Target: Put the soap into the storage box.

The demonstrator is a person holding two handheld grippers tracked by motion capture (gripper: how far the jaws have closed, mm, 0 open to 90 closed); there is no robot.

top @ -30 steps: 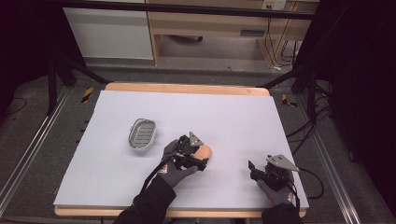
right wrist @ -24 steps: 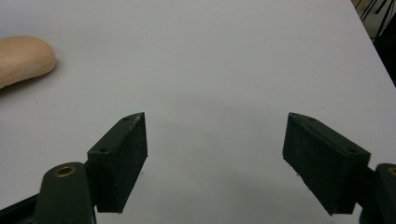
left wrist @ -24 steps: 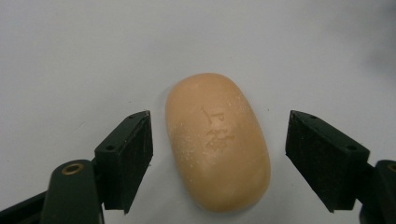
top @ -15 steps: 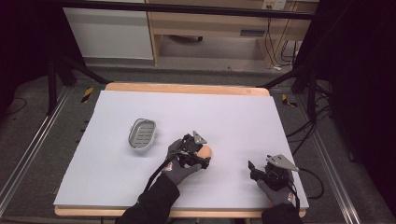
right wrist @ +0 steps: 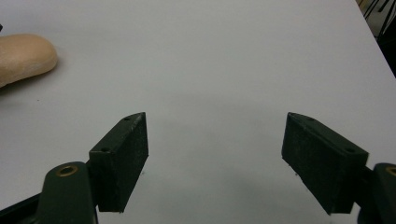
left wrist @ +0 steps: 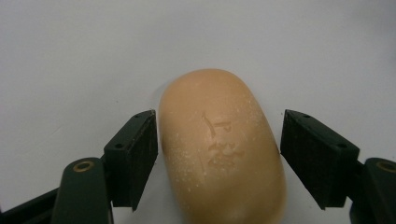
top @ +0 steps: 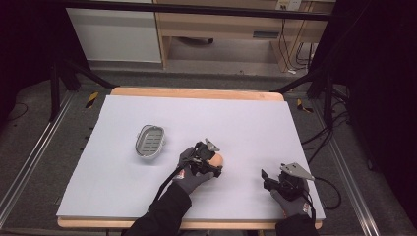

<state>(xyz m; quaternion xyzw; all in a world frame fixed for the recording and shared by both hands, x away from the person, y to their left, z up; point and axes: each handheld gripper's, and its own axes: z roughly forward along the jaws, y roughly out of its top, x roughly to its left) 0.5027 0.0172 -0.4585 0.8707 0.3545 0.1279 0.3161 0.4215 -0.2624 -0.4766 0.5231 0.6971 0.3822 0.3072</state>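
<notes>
Soap [left wrist: 222,149] lies on the white sheet [top: 246,123] near the table's middle — a tan, rounded bar with a stamped mark on top. Left of it sits a grey dish [top: 149,142], well apart. The left gripper [left wrist: 217,156] straddles the soap, jaws spread: one touches or nearly touches its side, the other stands clear. Further right, near the front edge, the right gripper [right wrist: 215,158] rests wide open — holding nothing.

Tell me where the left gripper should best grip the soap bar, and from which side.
Probably across the soap bar's narrow width, on its long rounded flanks, coming along its length as the left gripper already does: its open jaws straddle it, one near touching.
</notes>
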